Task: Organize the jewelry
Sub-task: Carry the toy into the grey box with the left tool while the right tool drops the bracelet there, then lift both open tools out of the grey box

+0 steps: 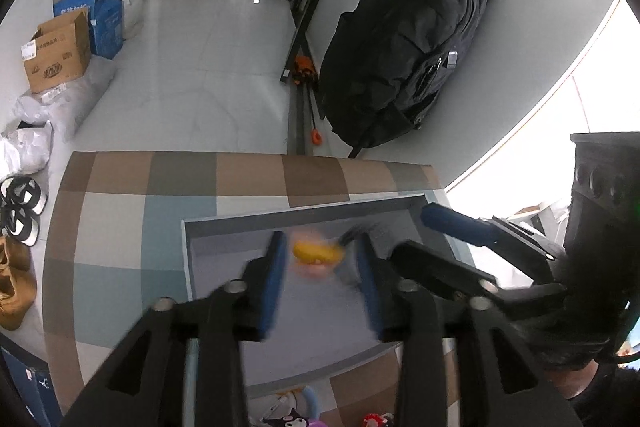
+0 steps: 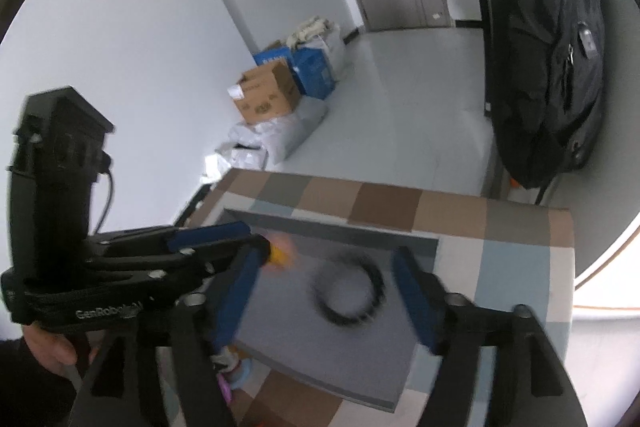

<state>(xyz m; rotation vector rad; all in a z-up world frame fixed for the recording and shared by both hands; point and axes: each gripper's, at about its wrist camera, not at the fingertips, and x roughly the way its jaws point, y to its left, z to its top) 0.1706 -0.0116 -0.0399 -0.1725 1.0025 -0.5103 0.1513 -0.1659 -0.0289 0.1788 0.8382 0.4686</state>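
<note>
Both claws are open over the grey tray [image 1: 188, 259]: left gripper [image 1: 324, 267] around a blurry yellow-pink trinket [image 1: 316, 254], right gripper [image 2: 326, 291] around a black beaded bracelet [image 2: 347, 291], lower middle of frame. The strap at lower left reads "GenRobo…".

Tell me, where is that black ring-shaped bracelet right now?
In the right wrist view the black bracelet lies blurred over the floor of the grey tray, between the right gripper's open fingers, right of a yellow-and-pink trinket.
</note>
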